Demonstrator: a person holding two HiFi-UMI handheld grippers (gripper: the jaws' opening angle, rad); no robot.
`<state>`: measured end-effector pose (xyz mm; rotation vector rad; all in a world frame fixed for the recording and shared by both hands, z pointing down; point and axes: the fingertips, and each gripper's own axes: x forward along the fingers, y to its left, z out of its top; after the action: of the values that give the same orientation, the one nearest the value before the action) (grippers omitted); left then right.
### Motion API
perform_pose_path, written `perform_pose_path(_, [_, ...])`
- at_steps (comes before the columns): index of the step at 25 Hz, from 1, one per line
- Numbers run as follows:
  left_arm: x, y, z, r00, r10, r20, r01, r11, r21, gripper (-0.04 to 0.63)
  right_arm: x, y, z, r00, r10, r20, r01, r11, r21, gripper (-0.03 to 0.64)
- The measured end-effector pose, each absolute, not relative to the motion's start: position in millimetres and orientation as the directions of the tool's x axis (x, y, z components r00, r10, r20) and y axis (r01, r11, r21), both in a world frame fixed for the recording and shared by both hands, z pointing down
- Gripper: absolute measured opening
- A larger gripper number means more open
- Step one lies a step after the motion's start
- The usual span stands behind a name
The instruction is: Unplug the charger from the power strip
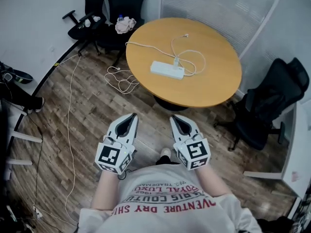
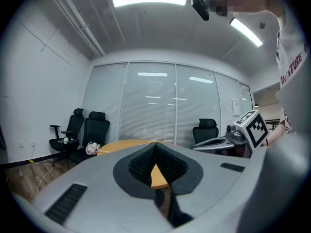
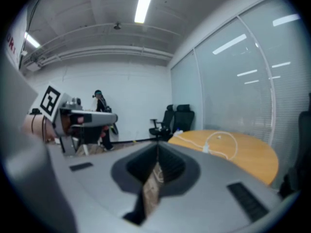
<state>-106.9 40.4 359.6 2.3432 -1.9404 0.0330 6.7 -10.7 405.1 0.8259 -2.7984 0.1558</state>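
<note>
Head view, left to right. Two black office chairs [image 1: 116, 4] stand at 11 o'clock of the round wooden table [image 1: 214, 81]. A white cord [image 1: 121, 83] lies coiled on the plank floor at the table's 9 o'clock edge. The left gripper [image 1: 132, 115], at 7 o'clock of the table, has its claw pressed together with nothing in it; the left gripper view [image 2: 155, 147] shows the ribbed pads meeting at their tips. The white power strip [image 1: 166, 69] lies on the table top, left of centre. The charger [image 1: 176, 61] sits plugged in at the strip's 1 o'clock end, and its white cable [image 1: 203, 61] loops across the table to the right. The right gripper [image 1: 173, 117], beside the left and well apart from the strip, is likewise pressed together and empty [image 3: 157, 149]. Another black chair [image 1: 272, 101] stands at 4 o'clock of the table.
</note>
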Motion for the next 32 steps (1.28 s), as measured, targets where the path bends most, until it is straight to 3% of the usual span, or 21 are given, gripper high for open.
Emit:
perform_pose_path(5, [-106.0, -38.0, 351.3, 0.178, -0.983, 0.050, -0.983, -0.176, 0.043, 0.034, 11.0, -91.8, 404.5, -0.810, -0.535, 0.241, -0.560, 0.827, -0.047, 0.029])
perform_pose_path(16, [-108.2, -147.8, 385.4, 0.280, -0.951, 0.133, -0.958, -0.269, 0.098, 0.034, 5.7, -190.5, 430.2, -0.752, -0.584, 0.307, -0.634, 0.767, -0.094, 0.029])
perform_pose_path(32, [-163.4, -336.6, 425.5, 0.569, -0.795, 0.211, -0.821, -0.565, 0.088, 0.034, -37.7, -326.8, 465.8, -0.522, -0.745, 0.415, -0.838, 0.538, -0.088, 0.029])
